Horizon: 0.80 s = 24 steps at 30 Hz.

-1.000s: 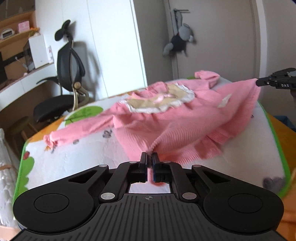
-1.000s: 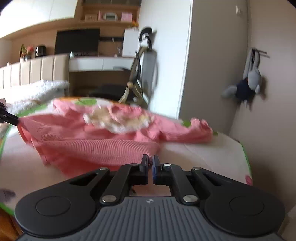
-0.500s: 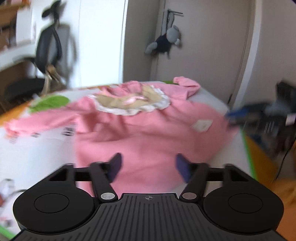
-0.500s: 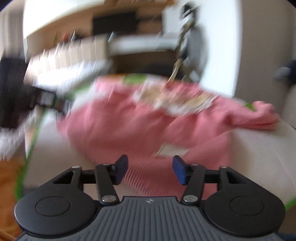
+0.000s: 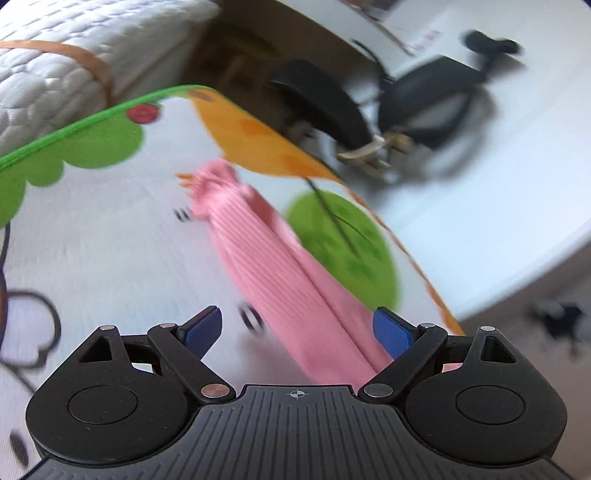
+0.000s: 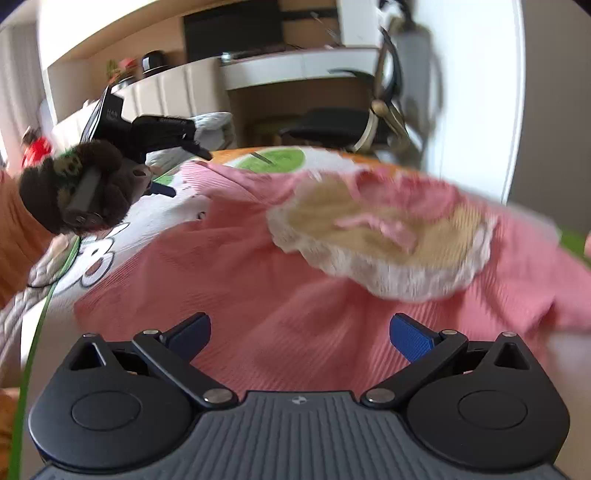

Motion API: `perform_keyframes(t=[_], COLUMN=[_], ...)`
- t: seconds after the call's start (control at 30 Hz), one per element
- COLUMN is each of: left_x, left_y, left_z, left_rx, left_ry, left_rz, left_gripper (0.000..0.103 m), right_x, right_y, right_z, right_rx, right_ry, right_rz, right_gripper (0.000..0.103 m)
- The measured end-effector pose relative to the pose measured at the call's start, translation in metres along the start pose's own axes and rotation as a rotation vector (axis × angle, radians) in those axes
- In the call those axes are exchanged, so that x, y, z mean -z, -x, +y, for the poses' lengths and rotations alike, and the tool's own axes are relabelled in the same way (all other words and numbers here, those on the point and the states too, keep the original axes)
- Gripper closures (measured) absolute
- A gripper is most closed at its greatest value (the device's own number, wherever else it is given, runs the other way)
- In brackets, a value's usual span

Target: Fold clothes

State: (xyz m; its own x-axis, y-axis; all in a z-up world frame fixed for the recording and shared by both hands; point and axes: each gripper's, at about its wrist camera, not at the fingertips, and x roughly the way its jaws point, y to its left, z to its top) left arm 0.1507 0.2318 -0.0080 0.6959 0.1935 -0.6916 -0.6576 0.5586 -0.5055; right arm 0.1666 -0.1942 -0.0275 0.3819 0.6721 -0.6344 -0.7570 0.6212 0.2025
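Pink sweater [image 6: 295,295], spread on mat [image 5: 92,240]; left hand-held gripper [image 5: 297,326] and right hand-held gripper [image 6: 300,330] both opening, empty: best pinch sleeve [image 5: 266,251] near cuff, fold squarely inward.

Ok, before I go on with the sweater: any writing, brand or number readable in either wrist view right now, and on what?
Nothing reads for certain.
Left gripper, right wrist view: pale letters on its black housing, too blurred to read.
Play mat: big rounded outlined shapes beside the pink sweater, possibly letters; cut off.
Wall, left wrist view: small reddish mark, too blurred.
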Motion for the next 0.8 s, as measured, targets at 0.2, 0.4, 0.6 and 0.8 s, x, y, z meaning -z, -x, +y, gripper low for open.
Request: perform_keyframes(t=[0.2, 0.4, 0.6, 0.8], left_x=[-0.005, 0.011, 0.068, 0.12], left_y=[-0.03, 0.03, 0.068, 0.06], left_z=[-0.002, -0.078, -0.155, -0.153], left_rx=[-0.088, 0.183, 0.612, 0.702], left_ry=[-0.079, -0.356, -0.568, -0.705], left_rz=[-0.062, -0.218, -0.103, 0.134], left_gripper=[0.092, 0.096, 0.068, 0.019], right_x=[0.016, 0.018, 0.015, -0.014], right_y=[-0.003, -0.01, 0.002, 0.048], right_z=[-0.017, 0.005, 0.012, 0.018], right_rx=[-0.031, 0.066, 0.105, 0.202], right_ry=[-0.191, -0.054, 0.001, 0.144], right_rz=[-0.035, -0.003, -0.025, -0.2], right_gripper=[0.0, 0.0, 0.0, 0.0])
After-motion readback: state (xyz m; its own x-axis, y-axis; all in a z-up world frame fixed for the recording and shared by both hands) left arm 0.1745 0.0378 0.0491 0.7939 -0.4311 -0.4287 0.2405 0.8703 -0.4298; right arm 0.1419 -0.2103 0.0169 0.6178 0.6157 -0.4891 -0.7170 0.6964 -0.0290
